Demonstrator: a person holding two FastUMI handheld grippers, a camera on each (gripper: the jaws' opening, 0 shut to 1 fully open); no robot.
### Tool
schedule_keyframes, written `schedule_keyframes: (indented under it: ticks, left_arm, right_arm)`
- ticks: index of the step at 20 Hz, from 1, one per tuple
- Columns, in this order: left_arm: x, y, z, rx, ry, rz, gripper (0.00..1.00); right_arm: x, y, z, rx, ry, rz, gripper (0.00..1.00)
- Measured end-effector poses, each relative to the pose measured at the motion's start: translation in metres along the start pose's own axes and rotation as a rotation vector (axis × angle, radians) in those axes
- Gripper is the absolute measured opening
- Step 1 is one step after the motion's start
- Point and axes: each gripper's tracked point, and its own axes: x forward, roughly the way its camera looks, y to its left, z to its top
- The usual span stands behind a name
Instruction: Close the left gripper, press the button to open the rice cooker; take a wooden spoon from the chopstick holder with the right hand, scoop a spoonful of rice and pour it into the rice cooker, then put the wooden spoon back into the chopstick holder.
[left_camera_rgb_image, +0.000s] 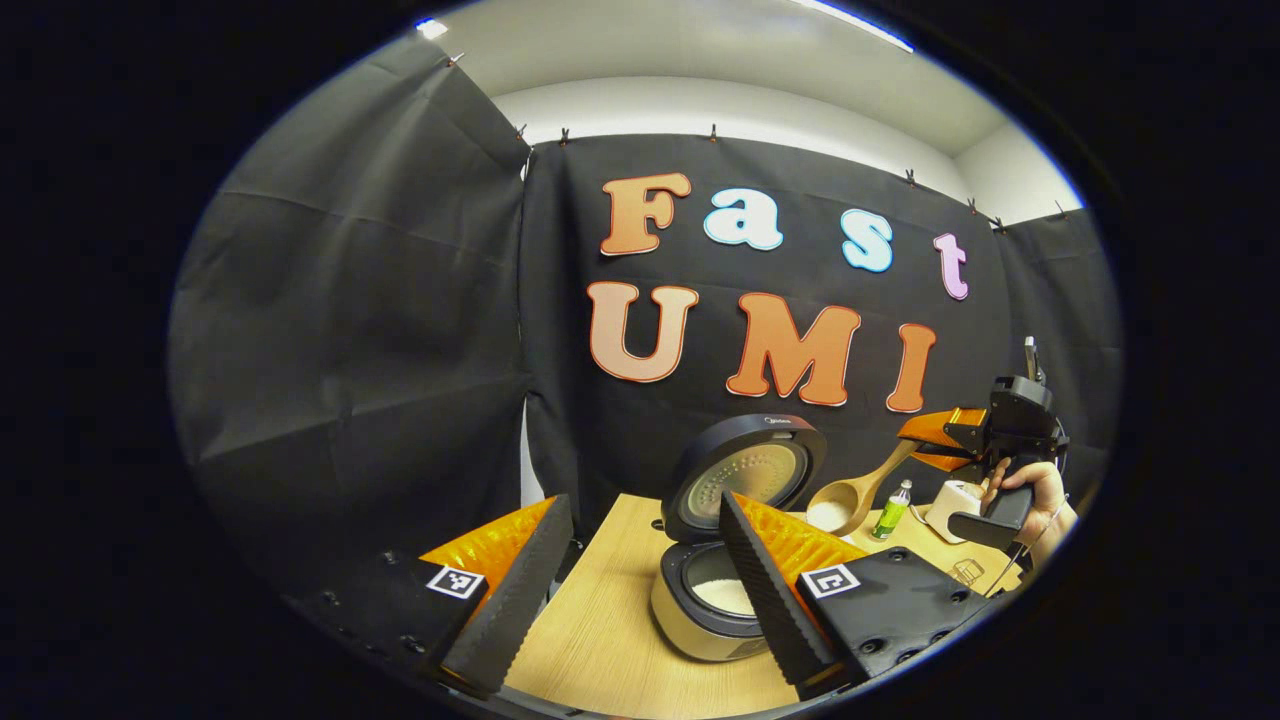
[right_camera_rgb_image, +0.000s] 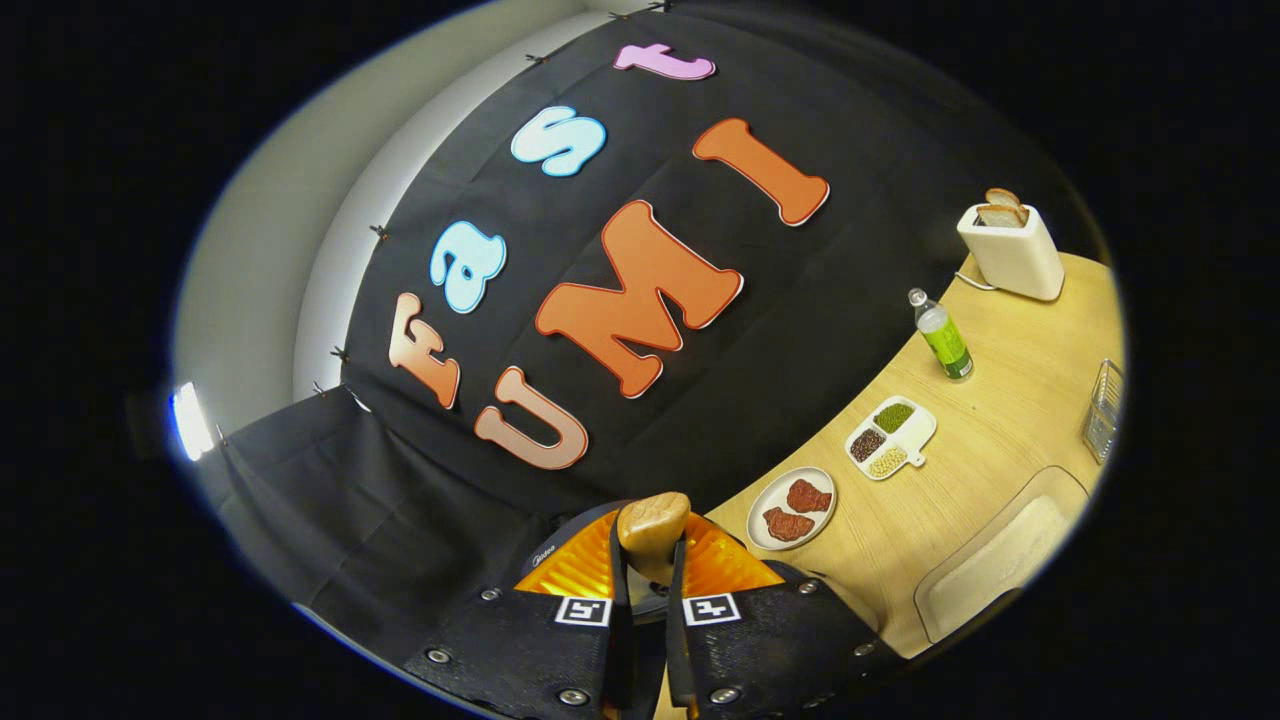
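The rice cooker (left_camera_rgb_image: 690, 625) stands open on the wooden table, lid (left_camera_rgb_image: 748, 472) raised, white rice in its pot. My left gripper (left_camera_rgb_image: 640, 590) is open, its fingers either side of the cooker and a little short of it. In the same view the right gripper (left_camera_rgb_image: 940, 440), held by a hand (left_camera_rgb_image: 1040, 495), is shut on the handle of a wooden spoon (left_camera_rgb_image: 850, 500). The spoon's bowl holds rice and hangs tilted just right of the lid. In the right gripper view, the right gripper (right_camera_rgb_image: 648, 590) clamps the spoon handle (right_camera_rgb_image: 652, 530) between both fingers.
On the table are a green bottle (right_camera_rgb_image: 942, 335), a white toaster (right_camera_rgb_image: 1012, 250) with bread, a divided dish of beans (right_camera_rgb_image: 890, 438), a plate of meat (right_camera_rgb_image: 793, 508), a pale tray (right_camera_rgb_image: 1000, 565) and a wire basket (right_camera_rgb_image: 1103, 410) near the edge.
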Motion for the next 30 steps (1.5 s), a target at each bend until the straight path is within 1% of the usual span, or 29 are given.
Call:
schedule_keyframes:
  ticks: [7, 11, 15, 16, 20, 27, 28, 30]
  left_arm:
    - [0.001, -0.005, 0.001, 0.004, -0.005, -0.005, 0.98]
    - [0.001, -0.008, 0.004, 0.009, -0.008, -0.011, 0.98]
    - [0.003, -0.009, 0.003, 0.013, -0.007, -0.012, 0.98]
    - [0.004, -0.009, 0.004, 0.014, -0.008, -0.012, 0.99]
    - [0.002, -0.009, 0.004, 0.015, -0.009, -0.01, 0.98]
    - [0.001, -0.008, 0.004, 0.012, -0.007, -0.006, 0.98]
    - [0.0, -0.007, 0.005, 0.013, -0.007, -0.006, 1.0]
    - [0.0, -0.007, 0.005, 0.021, -0.008, -0.002, 1.0]
  right_arm:
    - [-0.003, 0.007, 0.001, -0.091, -0.016, 0.033, 0.12]
    - [-0.003, 0.018, 0.001, -0.15, -0.02, 0.055, 0.12]
    - [-0.003, 0.023, -0.003, -0.187, -0.016, 0.079, 0.12]
    - [-0.003, 0.024, -0.005, -0.203, -0.016, 0.082, 0.12]
    - [-0.003, 0.031, -0.009, -0.251, -0.015, 0.105, 0.12]
    - [-0.004, 0.041, -0.02, -0.383, -0.011, 0.137, 0.12]
    - [-0.004, 0.043, -0.023, -0.4, -0.006, 0.143, 0.12]
    - [-0.006, 0.047, -0.026, -0.429, -0.006, 0.156, 0.12]
